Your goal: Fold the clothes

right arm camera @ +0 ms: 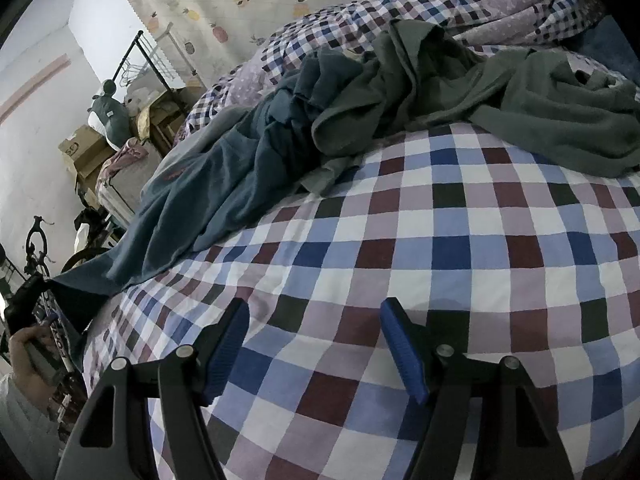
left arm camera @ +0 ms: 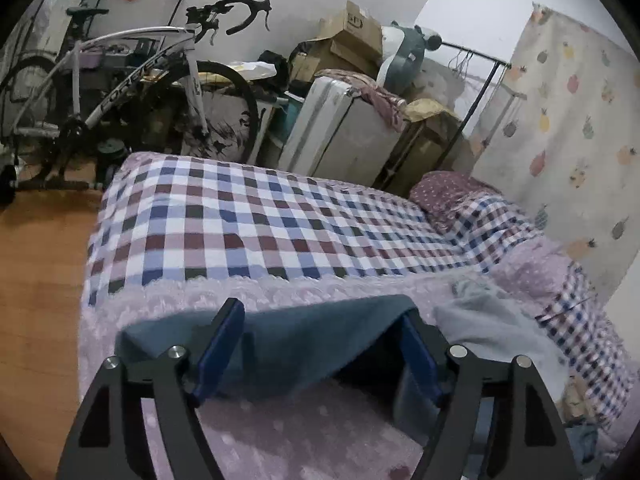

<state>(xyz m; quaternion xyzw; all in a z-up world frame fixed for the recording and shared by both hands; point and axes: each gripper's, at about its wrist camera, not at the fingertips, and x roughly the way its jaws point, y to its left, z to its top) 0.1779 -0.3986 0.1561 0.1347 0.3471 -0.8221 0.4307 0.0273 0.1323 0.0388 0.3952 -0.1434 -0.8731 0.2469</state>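
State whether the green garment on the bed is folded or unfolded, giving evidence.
Unfolded. The green garment lies crumpled in loose, irregular ridges on the checked bedspread, overlapping the blue garment, with no flat layers or straight edges.

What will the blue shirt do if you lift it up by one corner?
The blue shirt would probably hang down and swing, because it already lies in soft wrinkles on the checked bedspread. Its edge droops between the open left gripper fingers, so it seems floppy. It may tug the green garment bunched against it.

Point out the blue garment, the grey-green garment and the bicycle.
blue garment (right arm camera: 224, 184), right wrist view, middle of its crumpled body.
grey-green garment (right arm camera: 500, 92), right wrist view, its bunched centre.
bicycle (left arm camera: 132, 76), left wrist view, white frame tube.
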